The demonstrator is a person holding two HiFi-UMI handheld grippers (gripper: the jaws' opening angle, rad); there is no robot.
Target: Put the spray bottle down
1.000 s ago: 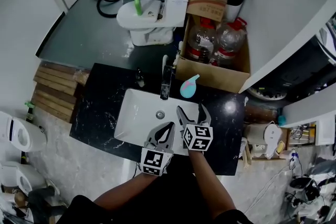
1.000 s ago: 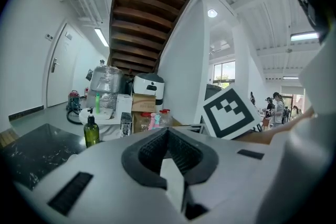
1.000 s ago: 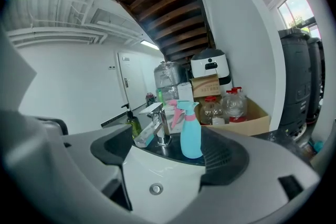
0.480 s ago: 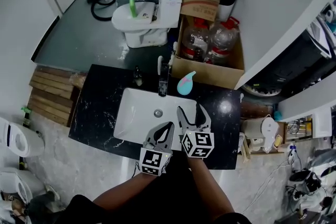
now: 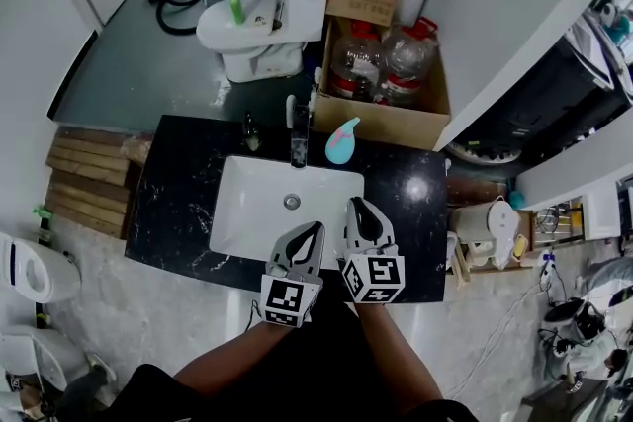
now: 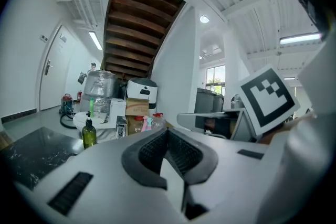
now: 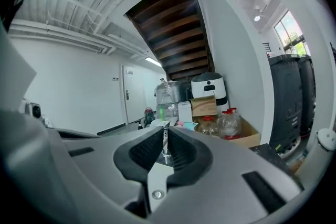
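The teal spray bottle [image 5: 341, 141] with a pink trigger stands on the black counter [image 5: 178, 203] behind the sink, right of the faucet [image 5: 297, 145]. It shows small and far off in the left gripper view [image 6: 145, 122] and the right gripper view [image 7: 186, 124]. My right gripper [image 5: 362, 212] hovers over the sink's near right corner, well short of the bottle. Its jaws have just been closing and now meet with nothing between them [image 7: 165, 131]. My left gripper [image 5: 309, 234] sits beside it over the sink's front rim, shut and empty [image 6: 168, 131].
A white sink [image 5: 242, 212] is set in the counter. A dark green soap bottle [image 6: 88, 134] stands left of the faucet. Behind the counter are a cardboard box [image 5: 381, 124] holding water jugs and a toilet [image 5: 247, 35]. A white kettle [image 5: 499, 237] sits to the right.
The right gripper's jaws went from wide open to shut, with nothing in them. The spray bottle stands where it was on the counter. The left gripper has barely shifted.
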